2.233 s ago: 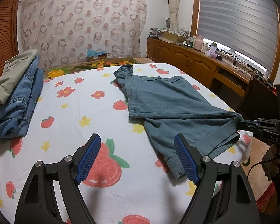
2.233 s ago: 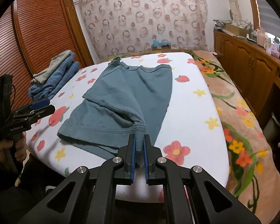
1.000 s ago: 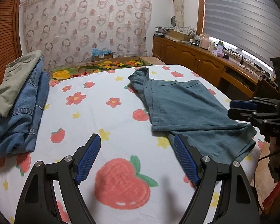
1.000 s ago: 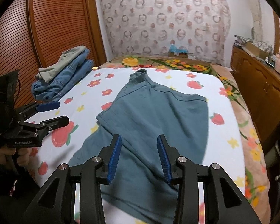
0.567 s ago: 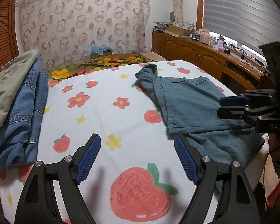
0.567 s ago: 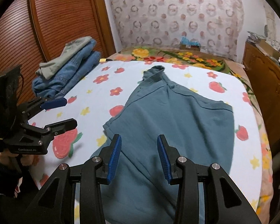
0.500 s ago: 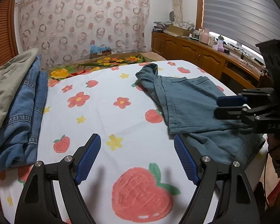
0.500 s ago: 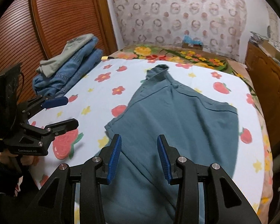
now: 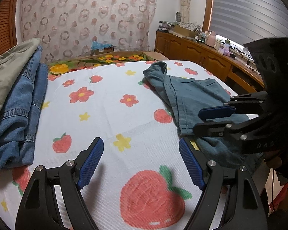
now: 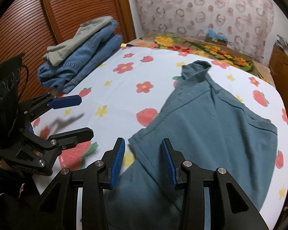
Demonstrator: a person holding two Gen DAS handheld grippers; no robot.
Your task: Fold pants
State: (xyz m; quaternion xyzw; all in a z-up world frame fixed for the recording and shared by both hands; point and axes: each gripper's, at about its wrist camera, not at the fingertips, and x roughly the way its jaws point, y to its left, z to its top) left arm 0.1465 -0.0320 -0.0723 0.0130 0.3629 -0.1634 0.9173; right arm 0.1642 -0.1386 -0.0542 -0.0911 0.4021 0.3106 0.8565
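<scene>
Teal-grey pants lie spread on the strawberry-and-flower bedsheet, folded over themselves, with a bunched end at the far side. In the left wrist view the pants lie to the right. My right gripper is open and empty, hovering over the pants' near left corner; it also shows in the left wrist view, above the pants' edge. My left gripper is open and empty over bare sheet left of the pants; it shows in the right wrist view too.
A stack of folded blue jeans with a grey-green garment on top sits at the bed's left side, beside the wooden wardrobe doors. A wooden sideboard with clutter runs along the right wall. A floral blanket covers the far end.
My right gripper let go of the pants' edge, opened, and swung left over the pants toward their left corner. My left gripper stayed open and drifted slightly.
</scene>
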